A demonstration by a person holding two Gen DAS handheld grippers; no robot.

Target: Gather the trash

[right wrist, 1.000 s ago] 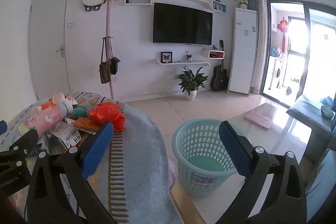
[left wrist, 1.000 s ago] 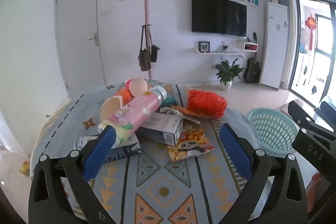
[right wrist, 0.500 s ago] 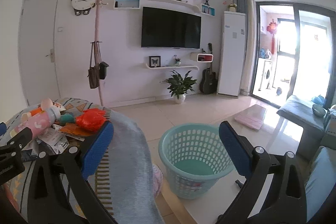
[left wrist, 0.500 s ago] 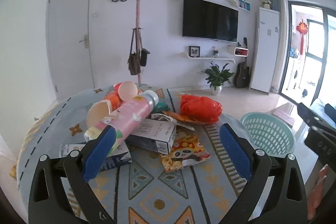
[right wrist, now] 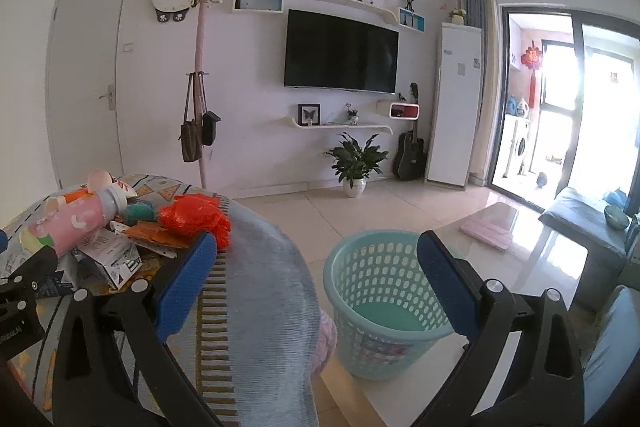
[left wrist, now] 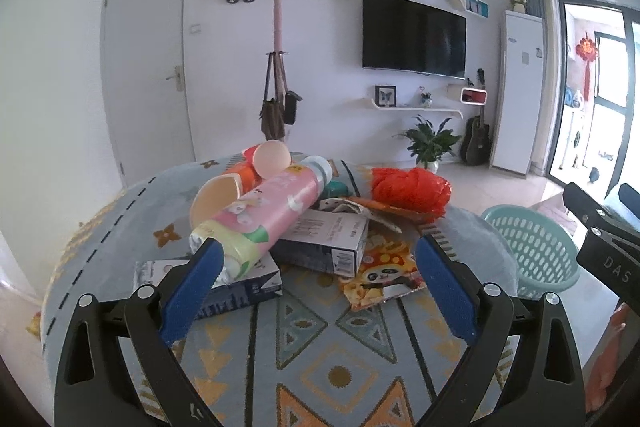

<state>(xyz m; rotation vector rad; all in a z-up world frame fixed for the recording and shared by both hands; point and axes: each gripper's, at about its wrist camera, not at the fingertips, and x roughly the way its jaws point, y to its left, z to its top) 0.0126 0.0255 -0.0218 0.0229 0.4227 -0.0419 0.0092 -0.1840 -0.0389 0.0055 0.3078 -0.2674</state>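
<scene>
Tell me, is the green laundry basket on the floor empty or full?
Empty: the basket shows a bare bottom through its open top, no trash inside.

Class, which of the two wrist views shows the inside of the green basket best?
The right wrist view: the basket sits between that gripper's fingers and you look down past its rim to the bare bottom. The left wrist view shows the basket only at the right edge, side on, partly cut off by the right gripper.

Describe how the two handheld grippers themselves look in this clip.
Both look alike: the left gripper and the right gripper have black angular frames with cut-out slots and silver screw heads, and each carries two flat blue fingers. White letters "DAS" mark the right gripper's side in the left view. No cables or sleeves show.
</scene>
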